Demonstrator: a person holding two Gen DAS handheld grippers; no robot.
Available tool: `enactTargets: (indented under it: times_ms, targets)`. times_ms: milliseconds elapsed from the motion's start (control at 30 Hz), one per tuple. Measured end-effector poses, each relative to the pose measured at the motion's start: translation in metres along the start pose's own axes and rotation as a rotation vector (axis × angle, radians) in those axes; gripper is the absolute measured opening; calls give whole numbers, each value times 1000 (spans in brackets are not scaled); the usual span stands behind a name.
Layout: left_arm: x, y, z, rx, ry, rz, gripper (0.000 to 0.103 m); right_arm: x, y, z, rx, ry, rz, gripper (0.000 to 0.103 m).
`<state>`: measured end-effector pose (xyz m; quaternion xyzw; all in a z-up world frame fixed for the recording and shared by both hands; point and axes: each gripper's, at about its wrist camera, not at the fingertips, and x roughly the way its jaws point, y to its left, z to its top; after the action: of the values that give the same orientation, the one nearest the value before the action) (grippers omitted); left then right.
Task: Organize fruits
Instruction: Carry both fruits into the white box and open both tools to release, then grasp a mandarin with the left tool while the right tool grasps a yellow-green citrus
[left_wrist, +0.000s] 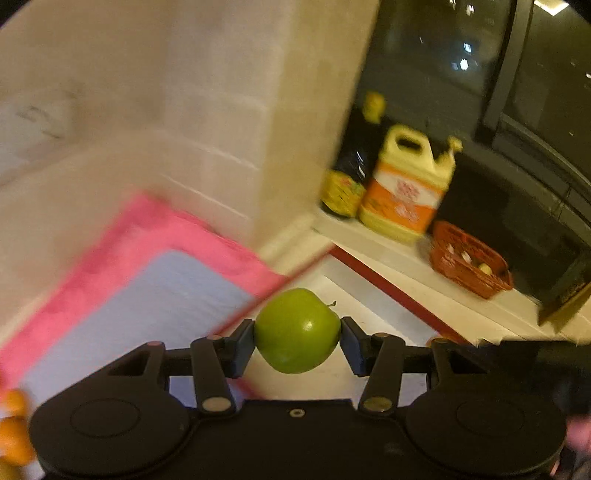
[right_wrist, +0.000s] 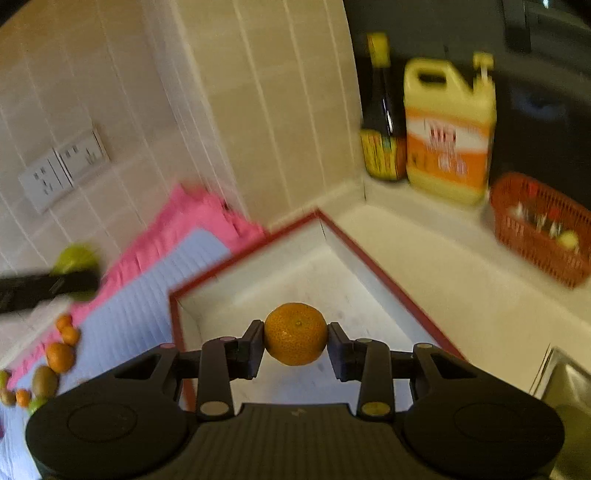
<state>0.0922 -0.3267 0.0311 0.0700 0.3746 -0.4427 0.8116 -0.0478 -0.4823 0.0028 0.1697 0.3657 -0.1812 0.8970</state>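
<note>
Gripping a green apple (left_wrist: 297, 330) between its two pads, the left gripper (left_wrist: 297, 343) fills the near part of the left wrist view. The apple is glossy and smooth, with a short stem pointing right and a small bright highlight on its skin. It hangs above the near edge of a pink-bordered mat (left_wrist: 155, 266) and a red-rimmed white box (left_wrist: 391, 291). Far right stand a yellow jug (left_wrist: 410, 184), a dark bottle (left_wrist: 354, 162) and a red basket (left_wrist: 469, 260).

Seen from the right wrist, the right gripper (right_wrist: 295, 345) is closed on a small orange (right_wrist: 295, 333), round, dimpled and slightly flattened, held over the box's white interior (right_wrist: 310, 280). At left, more oranges (right_wrist: 61, 354) and a kiwi (right_wrist: 45, 380) lie on the mat (right_wrist: 147, 295); the view is blurred there.
</note>
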Motion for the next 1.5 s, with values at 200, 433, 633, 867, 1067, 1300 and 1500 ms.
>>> enactTargets:
  times_ms: [200,433,633,867,1067,1300,1500]
  targets:
    - [98,-11,3,7,178,4,60,40,-23,-22,-11,102,-57,39]
    - [139,-8,-9,-15,269,24,60,62,-31,-29,-39,174,-84,39]
    - [145,-3,-9,-30,278,35,73,61,-34,-29,-28,204,-73,40]
    - [97,2,-2,-30,190,19,77,21,-24,-26,-70,104,-122,88]
    - [19,25,-7,-65,89,49,77,-14,5,-8,-132,-13,-328,100]
    - [-106,94,-25,-159,-77,222,77,-76,63,7,-141,-260,-178,103]
    - [-211,164,-59,-261,-172,450,79,-88,135,0,-319,-283,-111,99]
